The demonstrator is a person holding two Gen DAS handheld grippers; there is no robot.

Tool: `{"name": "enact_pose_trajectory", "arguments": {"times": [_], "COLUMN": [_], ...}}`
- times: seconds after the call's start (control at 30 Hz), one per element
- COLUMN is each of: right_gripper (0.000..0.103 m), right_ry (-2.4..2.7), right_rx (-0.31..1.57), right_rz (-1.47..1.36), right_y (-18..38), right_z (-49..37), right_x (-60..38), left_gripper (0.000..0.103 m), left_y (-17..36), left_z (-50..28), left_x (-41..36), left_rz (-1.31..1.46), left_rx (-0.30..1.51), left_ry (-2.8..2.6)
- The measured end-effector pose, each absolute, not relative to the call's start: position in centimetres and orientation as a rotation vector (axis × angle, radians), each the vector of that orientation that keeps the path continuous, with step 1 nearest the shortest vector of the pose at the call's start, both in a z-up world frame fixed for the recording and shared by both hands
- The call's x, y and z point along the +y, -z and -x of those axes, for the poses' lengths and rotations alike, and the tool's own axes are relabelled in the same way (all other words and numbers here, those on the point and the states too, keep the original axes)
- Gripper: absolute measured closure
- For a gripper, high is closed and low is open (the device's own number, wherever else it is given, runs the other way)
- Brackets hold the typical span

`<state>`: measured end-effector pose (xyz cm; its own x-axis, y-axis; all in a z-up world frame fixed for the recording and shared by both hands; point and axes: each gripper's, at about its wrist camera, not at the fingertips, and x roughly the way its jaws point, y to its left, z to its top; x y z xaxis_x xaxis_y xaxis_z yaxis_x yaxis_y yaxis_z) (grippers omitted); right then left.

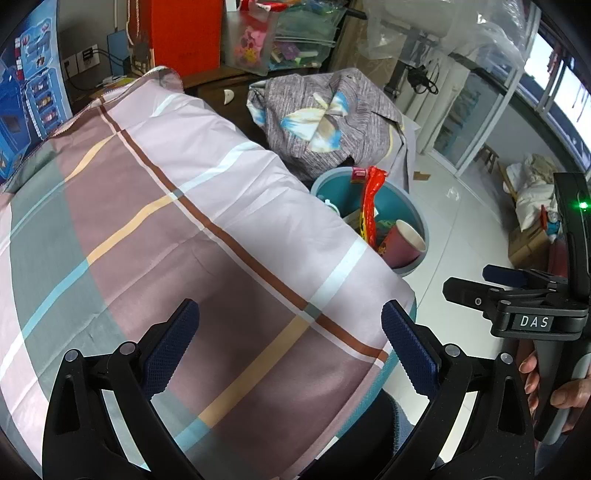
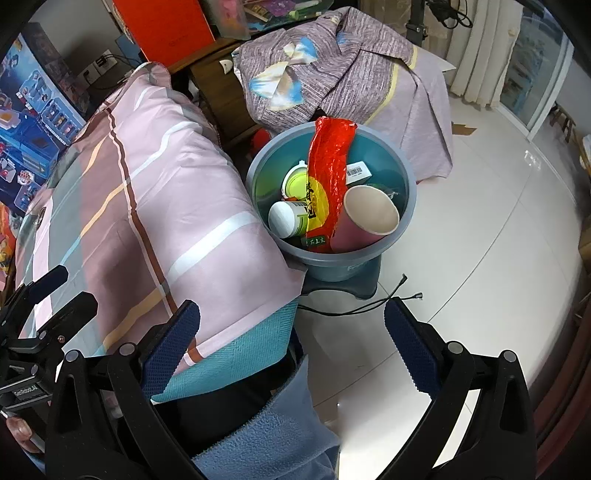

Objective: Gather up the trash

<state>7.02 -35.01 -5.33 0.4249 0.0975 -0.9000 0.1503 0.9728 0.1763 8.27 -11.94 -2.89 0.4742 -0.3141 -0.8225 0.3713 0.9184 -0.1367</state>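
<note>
A blue-grey trash bin (image 2: 404, 173) stands on the floor beside the table; it also shows in the left wrist view (image 1: 417, 214). Inside lie a red plastic wrapper (image 2: 328, 162), a pink paper cup (image 2: 365, 218), a white bottle (image 2: 286, 219) and a green-lidded cup (image 2: 295, 181). My left gripper (image 1: 290, 345) is open and empty above the plaid tablecloth (image 1: 166, 221). My right gripper (image 2: 291, 345) is open and empty, in front of the bin over the table corner. The right gripper also shows in the left wrist view (image 1: 476, 280).
A grey patterned cloth (image 2: 332, 74) covers a piece of furniture behind the bin. A thin black cable (image 2: 369, 304) lies on the white tiled floor (image 2: 480, 258). An orange box (image 1: 184, 33) and clear storage bins (image 1: 288, 33) stand at the back. Blue fabric (image 2: 280, 432) hangs below the table.
</note>
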Motion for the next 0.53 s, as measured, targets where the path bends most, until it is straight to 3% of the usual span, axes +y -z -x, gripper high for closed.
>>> {"name": "enact_pose_trajectory", "arguments": {"times": [0.53], "right_gripper": [0.007], "right_ry": [0.046], "right_rx": [1.131], "right_rz": [-0.223], "right_y": [5.08], "right_z": [-7.22], "right_x": [-34.94], "left_gripper": [0.004], "left_y": [3.44], "left_z": [-8.84], "left_x": [-11.51], "left_rz": [-0.076], "left_rx": [1.015], "left_ry": [0.384]}}
